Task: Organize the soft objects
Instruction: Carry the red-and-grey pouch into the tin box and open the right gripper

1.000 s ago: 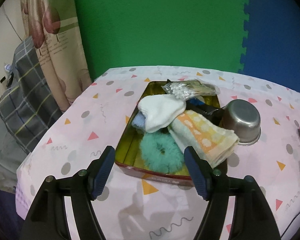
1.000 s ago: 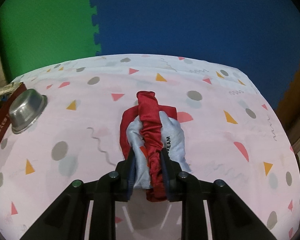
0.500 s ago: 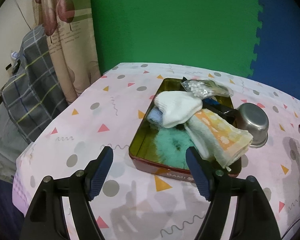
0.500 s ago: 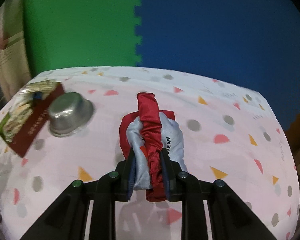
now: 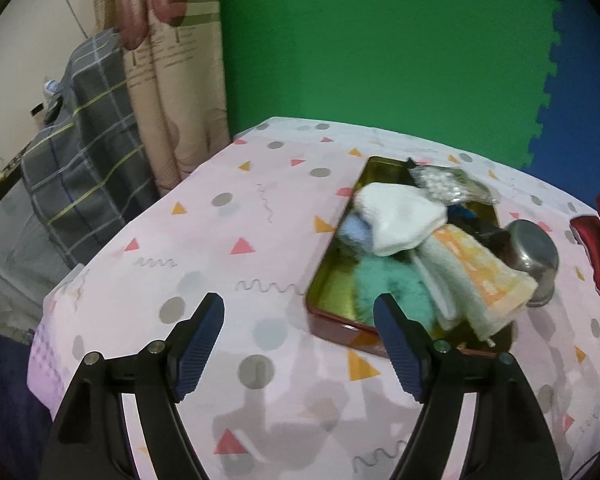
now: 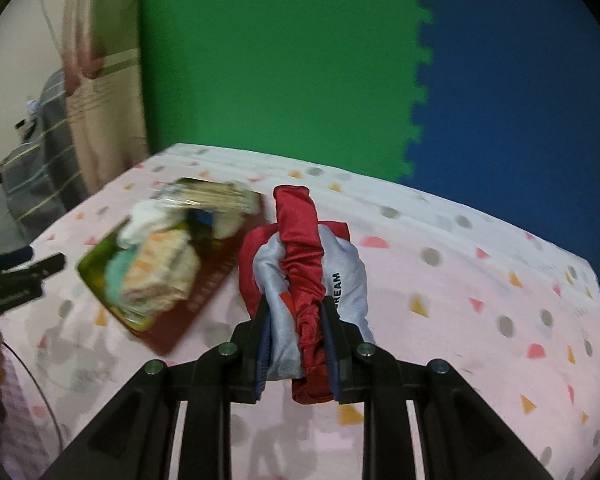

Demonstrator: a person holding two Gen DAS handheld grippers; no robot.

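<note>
1. The right gripper (image 6: 296, 344) is squeezed tight on a red and grey cloth bundle (image 6: 304, 264). The bundle sticks up between the two fingers. It hides the table right behind it.
2. There are letters on the grey part of the bundle. Only some of them show, because a fold covers the start of the word.
3. In the left wrist view, only a red edge of the same bundle (image 5: 598, 240) peeks in at the far right. The rest is cut off by the round edge of the picture.
4. The left gripper (image 5: 298, 344) is wide apart, with nothing between its fingers. Its jaws have just been opening more. It hangs over the pink spotted tablecloth (image 5: 220, 248), just beside the near end of the tin box (image 5: 340, 328).
5. In the tin box lie a white sock (image 5: 400, 216), a fluffy teal thing (image 5: 392, 288), an orange and white towel (image 5: 476, 280) and a small bag of white bits (image 5: 444, 180). A light blue soft thing (image 5: 354, 230) is mostly tucked under the sock.
6. Something dark sits deep in the box under the towel. It is too hidden to tell what it is.
7. A metal bowl (image 5: 534, 256) stands just beside the box, partly behind the towel.
8. In the right wrist view the box (image 6: 204, 280) is blurry, so its things smear together.
</note>
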